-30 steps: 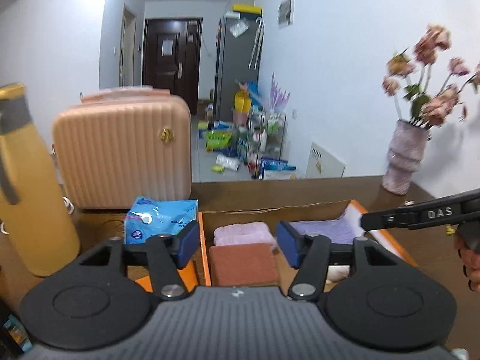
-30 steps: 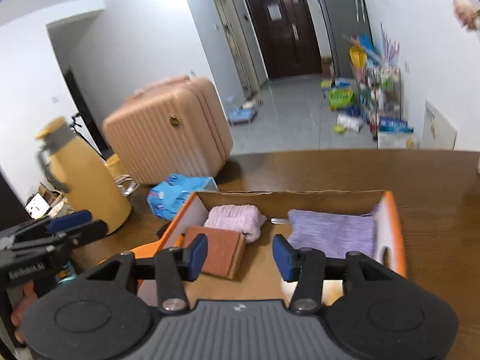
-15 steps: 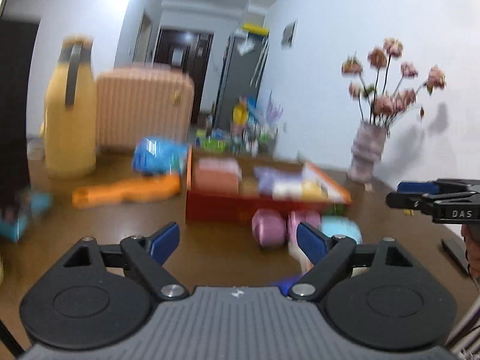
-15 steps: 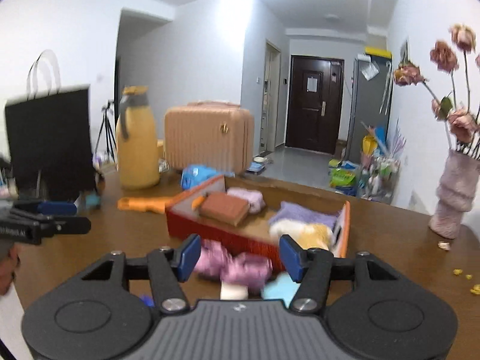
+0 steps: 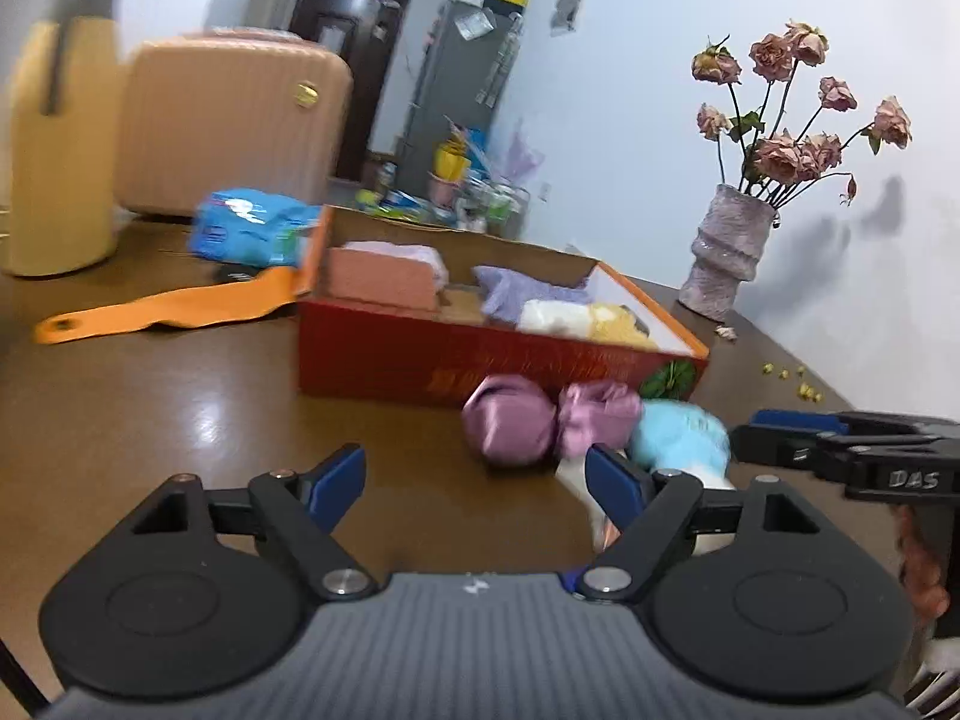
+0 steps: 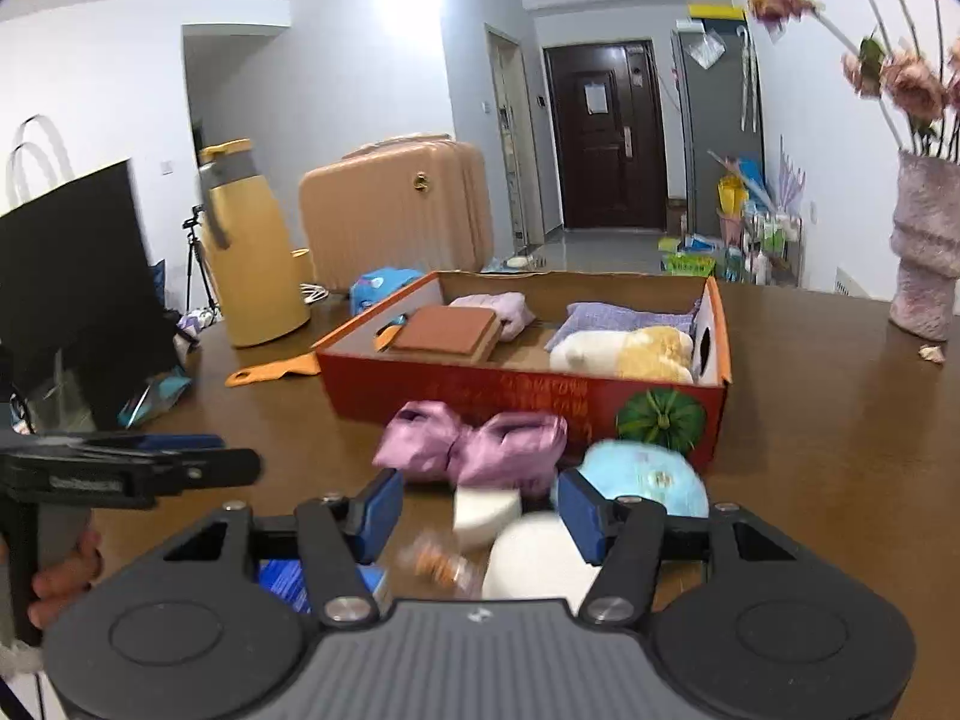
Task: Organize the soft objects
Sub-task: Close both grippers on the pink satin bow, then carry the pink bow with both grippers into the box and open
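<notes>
Table (image 5: pixel 180 420): glossy brown wood finish, reflecting light ahead of the left gripper (image 5: pixel 474 477), whose body is matt black plastic. Box (image 6: pixel 480 390) beyond the right gripper (image 6: pixel 474 513): red printed cardboard. Pink bundle (image 6: pixel 474 444) just ahead: shiny, satin-like cloth. Folded towels (image 6: pixel 624 318) in box: soft, matt. Vase (image 5: pixel 723 252): rough, possibly ceramic

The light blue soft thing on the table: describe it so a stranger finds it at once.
Find the red box on the brown table. The light blue bundle lies in front of its pumpkin-printed corner, beside the shiny purple bundles, and it alone there is pale blue.
</notes>
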A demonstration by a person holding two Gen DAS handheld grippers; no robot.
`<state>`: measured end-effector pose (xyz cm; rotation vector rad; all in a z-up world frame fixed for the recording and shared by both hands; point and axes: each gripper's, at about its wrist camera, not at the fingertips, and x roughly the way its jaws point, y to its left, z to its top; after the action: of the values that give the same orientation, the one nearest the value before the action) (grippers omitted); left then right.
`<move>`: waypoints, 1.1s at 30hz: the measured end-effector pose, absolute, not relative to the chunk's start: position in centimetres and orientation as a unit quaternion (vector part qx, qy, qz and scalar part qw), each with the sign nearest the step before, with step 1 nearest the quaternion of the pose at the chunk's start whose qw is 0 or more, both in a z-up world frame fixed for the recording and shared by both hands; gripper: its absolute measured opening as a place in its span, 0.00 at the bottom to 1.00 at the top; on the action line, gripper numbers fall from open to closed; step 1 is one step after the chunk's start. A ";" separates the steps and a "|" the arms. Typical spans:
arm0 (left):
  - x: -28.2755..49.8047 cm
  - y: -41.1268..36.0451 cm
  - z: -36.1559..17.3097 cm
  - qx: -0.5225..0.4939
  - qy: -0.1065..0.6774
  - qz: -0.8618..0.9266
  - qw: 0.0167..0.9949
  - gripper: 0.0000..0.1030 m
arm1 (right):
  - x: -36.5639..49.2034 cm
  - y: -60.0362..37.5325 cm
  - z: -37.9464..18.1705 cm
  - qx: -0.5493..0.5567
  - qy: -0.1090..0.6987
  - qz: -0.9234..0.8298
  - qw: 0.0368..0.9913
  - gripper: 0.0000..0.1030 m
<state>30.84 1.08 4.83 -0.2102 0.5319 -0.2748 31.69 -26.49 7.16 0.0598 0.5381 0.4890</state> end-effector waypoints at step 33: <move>28.4 0.8 9.7 -0.144 0.203 -0.215 0.944 0.20 | 33.8 -21.8 11.2 -0.044 0.205 0.274 0.938 0.09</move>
<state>28.38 0.77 9.65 -0.2939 0.4141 -0.4390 33.83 -21.83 11.20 -0.0906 0.4195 0.5599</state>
